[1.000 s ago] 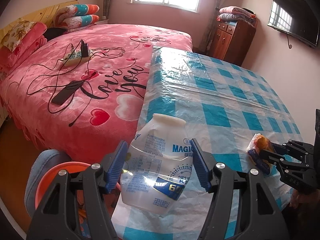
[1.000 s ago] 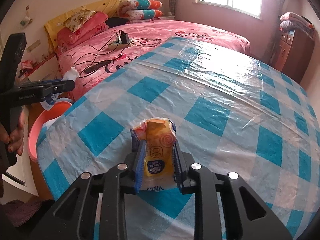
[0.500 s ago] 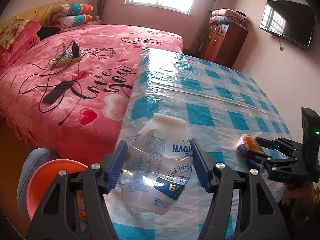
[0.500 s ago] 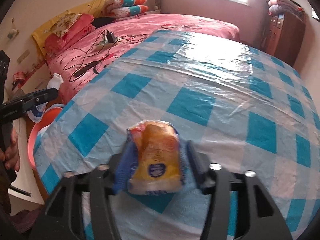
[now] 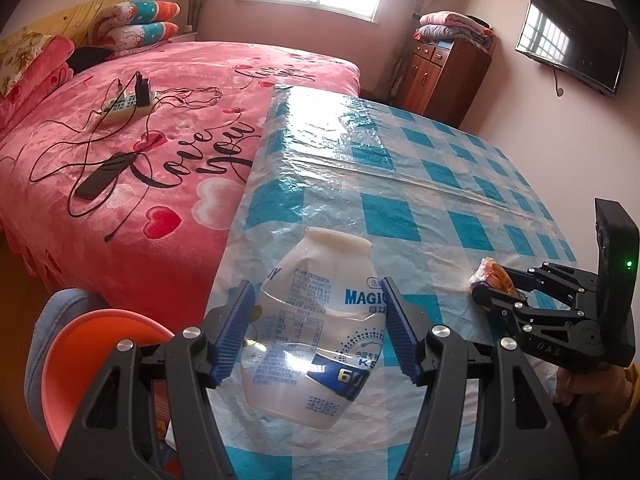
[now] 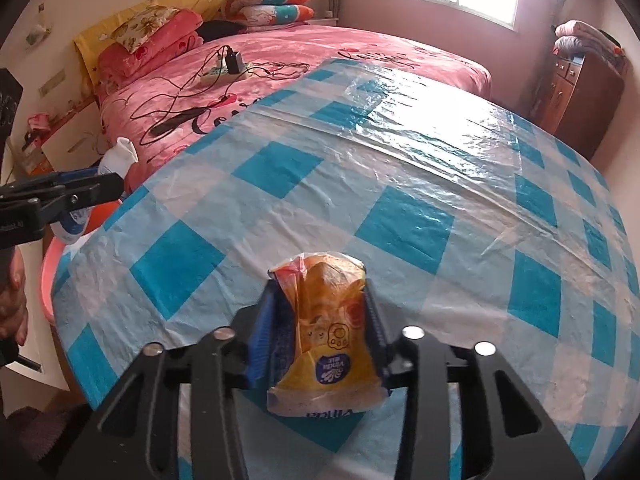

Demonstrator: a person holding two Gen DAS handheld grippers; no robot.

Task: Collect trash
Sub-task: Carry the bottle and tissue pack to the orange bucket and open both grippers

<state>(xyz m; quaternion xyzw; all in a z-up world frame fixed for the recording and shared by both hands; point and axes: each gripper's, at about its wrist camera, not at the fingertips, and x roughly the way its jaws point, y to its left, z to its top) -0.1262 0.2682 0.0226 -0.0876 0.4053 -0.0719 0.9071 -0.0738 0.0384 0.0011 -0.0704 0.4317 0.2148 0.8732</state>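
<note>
A crumpled white plastic bottle (image 5: 320,264) with a blue MAGIC label sits between the blue pads of my left gripper (image 5: 318,330), which is shut on it. It hangs over the left edge of the checked table (image 5: 404,216), beside an orange basin (image 5: 92,344) below. My right gripper (image 6: 320,338) has a yellow tissue packet (image 6: 326,320) between its pads just above the table's front. Its jaws are closing and both pads touch the packet. In the left wrist view, the right gripper (image 5: 490,286) and packet (image 5: 494,274) show at the right. The left gripper (image 6: 100,186) shows at the left of the right wrist view.
A pink bed (image 5: 120,128) stands left of the table, with a power strip (image 5: 124,104), cables and a dark phone (image 5: 100,180) on it. A wooden cabinet (image 5: 444,76) and a wall TV (image 5: 572,52) are at the back right. A hand (image 6: 10,304) grips the left tool.
The right jaws were tight on the packet, spread around it half a second ago, and have come back in against it. The left gripper keeps the bottle; its view has tilted slightly.
</note>
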